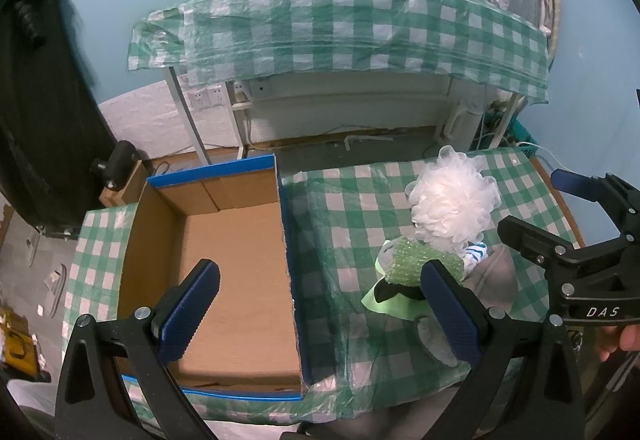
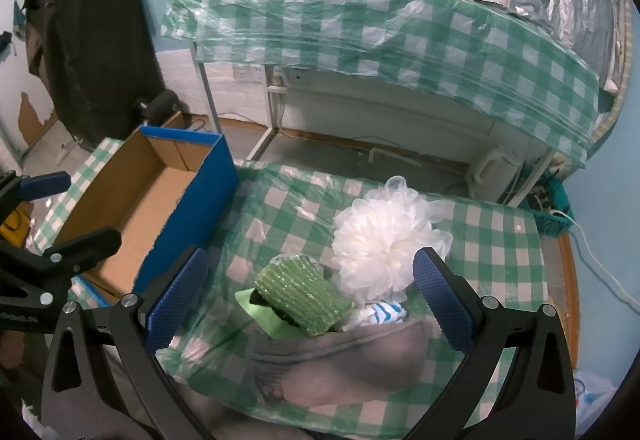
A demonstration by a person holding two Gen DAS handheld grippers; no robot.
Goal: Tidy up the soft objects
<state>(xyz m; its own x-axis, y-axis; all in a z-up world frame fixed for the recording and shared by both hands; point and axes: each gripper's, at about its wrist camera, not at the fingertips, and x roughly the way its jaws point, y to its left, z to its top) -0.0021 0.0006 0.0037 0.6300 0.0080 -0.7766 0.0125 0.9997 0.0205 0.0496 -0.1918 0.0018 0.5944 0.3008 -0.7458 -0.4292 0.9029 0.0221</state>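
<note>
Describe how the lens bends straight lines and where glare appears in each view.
Left wrist view: the cardboard box edges bow outward, dark corners frame the picture. Right wrist view: the far table's plastic checked cover curves strongly and shines; the white bath pouf is nearly overexposed.

Cardboard box interior seems unobstructed (blue wall bars the sideways route).

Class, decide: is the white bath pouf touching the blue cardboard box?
Apart. The right wrist view shows bare checked tablecloth between the white bath pouf and the blue cardboard box.
</note>
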